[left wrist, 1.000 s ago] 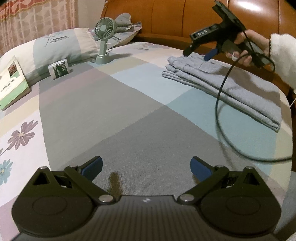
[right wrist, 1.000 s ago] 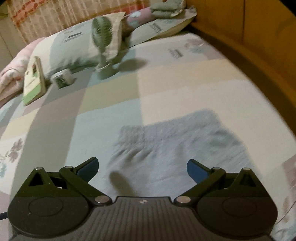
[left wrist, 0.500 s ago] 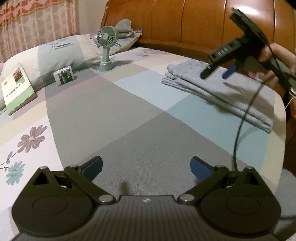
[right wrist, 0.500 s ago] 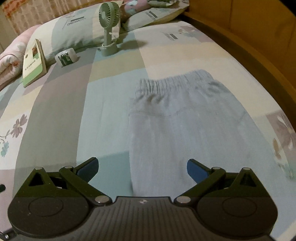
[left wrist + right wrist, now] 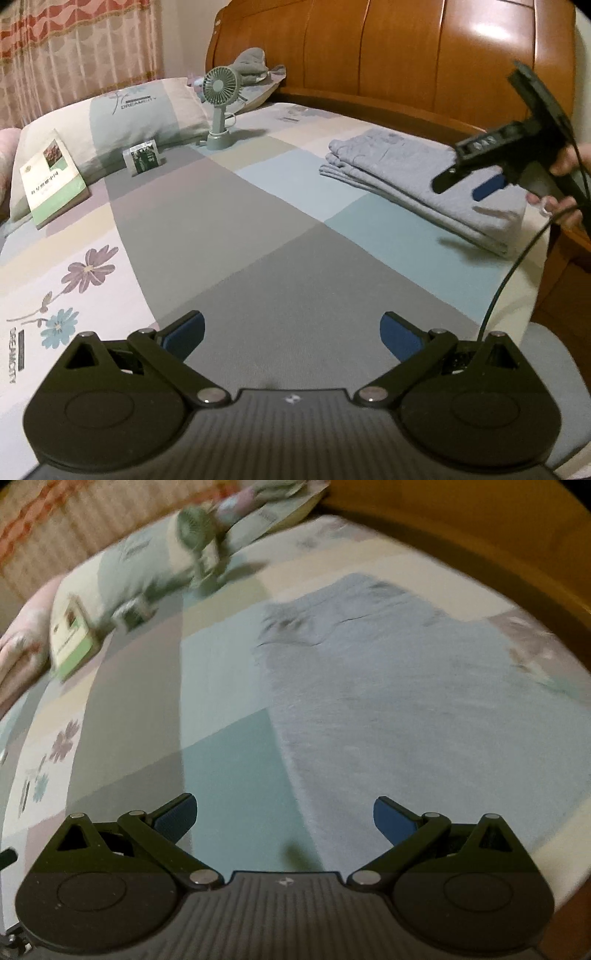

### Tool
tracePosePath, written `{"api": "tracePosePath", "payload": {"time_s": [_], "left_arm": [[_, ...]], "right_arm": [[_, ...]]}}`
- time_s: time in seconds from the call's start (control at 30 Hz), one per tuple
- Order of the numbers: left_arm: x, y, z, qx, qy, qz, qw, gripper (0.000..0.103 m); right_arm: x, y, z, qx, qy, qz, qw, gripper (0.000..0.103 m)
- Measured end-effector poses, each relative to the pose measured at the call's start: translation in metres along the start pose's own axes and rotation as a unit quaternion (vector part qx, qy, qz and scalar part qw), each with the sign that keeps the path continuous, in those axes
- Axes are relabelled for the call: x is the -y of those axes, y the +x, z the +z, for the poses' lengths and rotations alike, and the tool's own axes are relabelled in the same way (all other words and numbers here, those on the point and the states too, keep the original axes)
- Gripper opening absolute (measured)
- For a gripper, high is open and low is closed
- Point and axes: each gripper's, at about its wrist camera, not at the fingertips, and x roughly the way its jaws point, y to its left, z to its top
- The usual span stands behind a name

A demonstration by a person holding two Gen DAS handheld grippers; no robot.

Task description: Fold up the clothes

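Folded grey-blue trousers (image 5: 413, 177) lie in a flat stack on the right side of the bed, waistband toward the headboard. In the right wrist view the trousers (image 5: 406, 701) fill the middle and right, blurred. My left gripper (image 5: 291, 332) hovers open over the grey patch of the bedspread, well short of the trousers, with nothing between its fingers. My right gripper (image 5: 284, 816) is open above the near left edge of the trousers, holding nothing. In the left wrist view the right gripper (image 5: 469, 181) hangs over the stack's near end, held by a hand (image 5: 561, 173).
A green desk fan (image 5: 220, 103), a small box (image 5: 144, 158) and a book (image 5: 51, 181) sit by the pillow (image 5: 147, 114) at the bed's far left. A wooden headboard (image 5: 406, 55) runs behind. A black cable (image 5: 513, 266) hangs from the right gripper.
The right gripper has drawn back along the trousers toward their near end and swung right. The left gripper has risen and pulled back slightly. Both stayed open.
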Motion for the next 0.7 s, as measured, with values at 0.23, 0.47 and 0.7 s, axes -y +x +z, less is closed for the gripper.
{"api": "tracePosePath", "payload": {"time_s": [0.23,0.47,0.7], "left_arm": [[0.01,-0.015,-0.005,0.005,-0.005,-0.017,0.9998,0.101],[0.016,-0.028,-0.006,0.01,-0.005,-0.021,0.9997,0.101],[0.027,-0.046,-0.005,0.022,-0.003,-0.044,0.9988,0.101]], "right_arm": [[0.006,0.002,-0.038,-0.027,0.032,-0.012,0.999,0.103],[-0.016,-0.041,-0.067,-0.008,0.029,-0.003,1.0,0.103],[-0.053,-0.092,-0.107,0.052,0.011,-0.063,0.997,0.103]]}}
